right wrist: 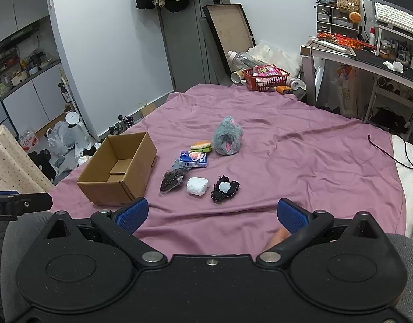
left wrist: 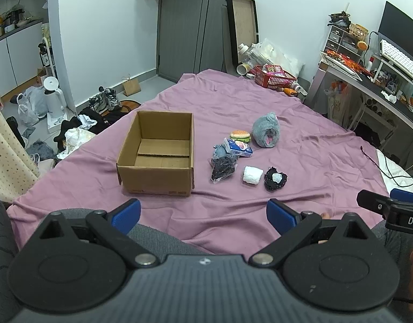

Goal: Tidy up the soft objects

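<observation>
A cluttered bedroom with a grey door (left wrist: pixel 179 27) at 12 o'clock and a desk (left wrist: pixel 373 80) at 2 o'clock surrounds a bed covered by a purple sheet (left wrist: pixel 300 140). On the sheet an open, empty box (left wrist: pixel 158 156) sits at about 11 o'clock from the left gripper (left wrist: pixel 203 215), well apart from it. Just beside the box, at its 3 o'clock, lies a loose cluster of soft things: a grey plush (left wrist: pixel 265 130) farthest away, a burger toy (left wrist: pixel 240 135) just beside it, a blue pack (left wrist: pixel 237 147) touching a dark bag (left wrist: pixel 223 167), then a white roll (left wrist: pixel 252 175) and a black lace piece (left wrist: pixel 275 179) nearest. The left gripper hovers low over the near edge of the sheet, level, pointing toward 12 o'clock, its blue pads (left wrist: pixel 125 214) spread wide with nothing between them. The right gripper (right wrist: pixel 211 215) is held the same way beside it, also level and aimed forward, pads (right wrist: pixel 289 215) wide apart and empty; the roll (right wrist: pixel 197 185) and lace piece (right wrist: pixel 224 188) lie straight ahead of it, the box (right wrist: pixel 120 169) at its 10 o'clock. Grey trouser legs (right wrist: pixel 400 245) show beneath both tools.
</observation>
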The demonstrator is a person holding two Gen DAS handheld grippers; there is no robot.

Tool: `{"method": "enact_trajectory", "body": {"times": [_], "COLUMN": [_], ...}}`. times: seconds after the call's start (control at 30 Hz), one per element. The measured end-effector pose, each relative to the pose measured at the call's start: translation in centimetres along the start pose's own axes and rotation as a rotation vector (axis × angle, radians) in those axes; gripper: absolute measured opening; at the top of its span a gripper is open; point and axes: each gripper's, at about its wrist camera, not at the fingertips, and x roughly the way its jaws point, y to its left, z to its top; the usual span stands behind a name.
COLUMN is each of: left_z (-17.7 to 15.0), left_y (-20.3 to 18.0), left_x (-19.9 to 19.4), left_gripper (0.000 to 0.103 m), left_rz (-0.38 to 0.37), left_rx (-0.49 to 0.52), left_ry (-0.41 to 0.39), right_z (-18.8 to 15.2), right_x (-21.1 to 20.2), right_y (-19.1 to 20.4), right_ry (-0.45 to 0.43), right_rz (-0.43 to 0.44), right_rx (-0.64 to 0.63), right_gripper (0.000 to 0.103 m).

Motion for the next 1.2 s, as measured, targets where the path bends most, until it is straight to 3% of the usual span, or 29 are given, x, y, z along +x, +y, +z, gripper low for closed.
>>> {"method": "enact_trajectory", "body": {"times": [0.63, 1.2], "left_z": [0.9, 2.9], "left_y": [0.0, -0.4], "left_x": [0.5, 5.9], "left_gripper": [0.099, 0.098], "left_rz": [0.013, -0.028], "left_rx": [0.0, -0.039], "left_ry": [-0.006, 0.0], "right_z": [1.2, 2.2], "right_x": [1.2, 6.3], "right_y": [0.4, -0.6], "right_ry": [0.016, 0.063], "right_rz": [0.036, 0.071], "right_rx": [-0.007, 0.08], "right_gripper": [0.103, 0.103]}}
